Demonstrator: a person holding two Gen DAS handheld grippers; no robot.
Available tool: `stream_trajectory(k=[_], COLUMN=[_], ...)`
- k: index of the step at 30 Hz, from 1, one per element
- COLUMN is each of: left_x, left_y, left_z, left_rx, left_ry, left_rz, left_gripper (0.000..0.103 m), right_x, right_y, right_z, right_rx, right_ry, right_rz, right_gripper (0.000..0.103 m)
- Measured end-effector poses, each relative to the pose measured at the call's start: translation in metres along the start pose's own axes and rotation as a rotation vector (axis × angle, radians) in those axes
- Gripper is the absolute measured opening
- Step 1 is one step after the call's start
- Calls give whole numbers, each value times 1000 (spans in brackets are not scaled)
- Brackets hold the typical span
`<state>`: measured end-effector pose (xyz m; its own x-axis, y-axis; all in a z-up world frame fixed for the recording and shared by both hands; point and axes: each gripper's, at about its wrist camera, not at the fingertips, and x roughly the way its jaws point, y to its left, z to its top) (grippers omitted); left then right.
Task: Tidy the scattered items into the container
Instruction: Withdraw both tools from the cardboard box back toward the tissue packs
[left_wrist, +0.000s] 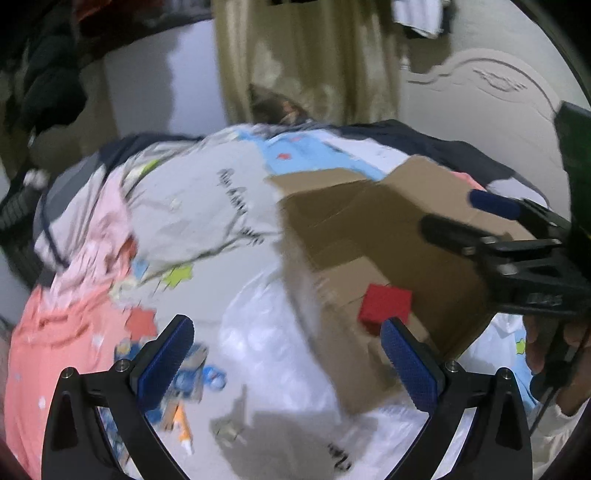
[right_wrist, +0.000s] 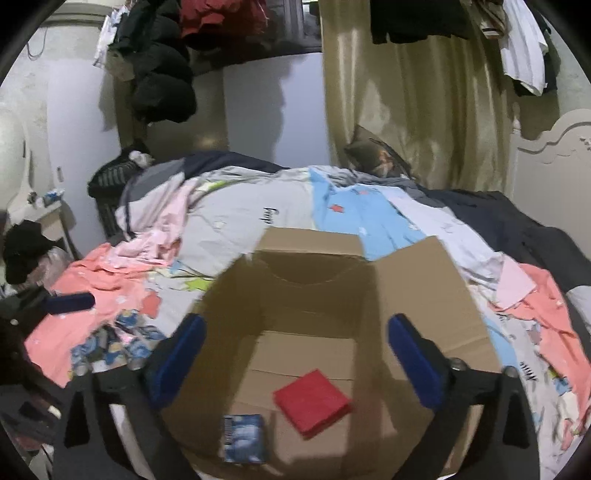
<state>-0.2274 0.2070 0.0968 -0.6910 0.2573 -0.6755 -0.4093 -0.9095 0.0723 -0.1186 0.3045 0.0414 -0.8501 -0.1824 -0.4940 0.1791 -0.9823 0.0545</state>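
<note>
both my left gripper (left_wrist: 286, 363) and right gripper (right_wrist: 297, 356) have jaws wide open, empty. the cardboard box (right_wrist: 424, 295) holds a red pad (right_wrist: 312, 402) and blue packet (right_wrist: 243, 437); blue packets (right_wrist: 114, 339) and a small tube (left_wrist: 183, 430) remain on the bed (right_wrist: 236, 221), so i'd say early-to-midway.

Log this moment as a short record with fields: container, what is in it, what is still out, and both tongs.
container: open cardboard box on the bed, flaps up
inside the box: red square item and small blue packet, lying apart on the box floor
still out: blue patterned packets on the bedding left of the box; an orange-tipped tube there too
left tongs: open, nothing between them, over the bedding beside the box
right tongs: open, empty, above the box opening
</note>
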Motion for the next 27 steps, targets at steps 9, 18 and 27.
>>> stream_trajectory(k=[9, 18, 27], left_x=[-27, -47, -47], left_y=[70, 115, 153], left_z=[-30, -62, -100], left_rx=[-114, -143, -134], left_ry=[27, 53, 84], left_rz=[73, 117, 148], left_gripper=[103, 103, 103], right_x=[-21, -19, 11], right_y=[81, 159, 205], right_z=[4, -9, -39], right_rx=[-43, -146, -158], right_ry=[-37, -41, 28], right_rz=[100, 159, 197], right_gripper=[103, 103, 103])
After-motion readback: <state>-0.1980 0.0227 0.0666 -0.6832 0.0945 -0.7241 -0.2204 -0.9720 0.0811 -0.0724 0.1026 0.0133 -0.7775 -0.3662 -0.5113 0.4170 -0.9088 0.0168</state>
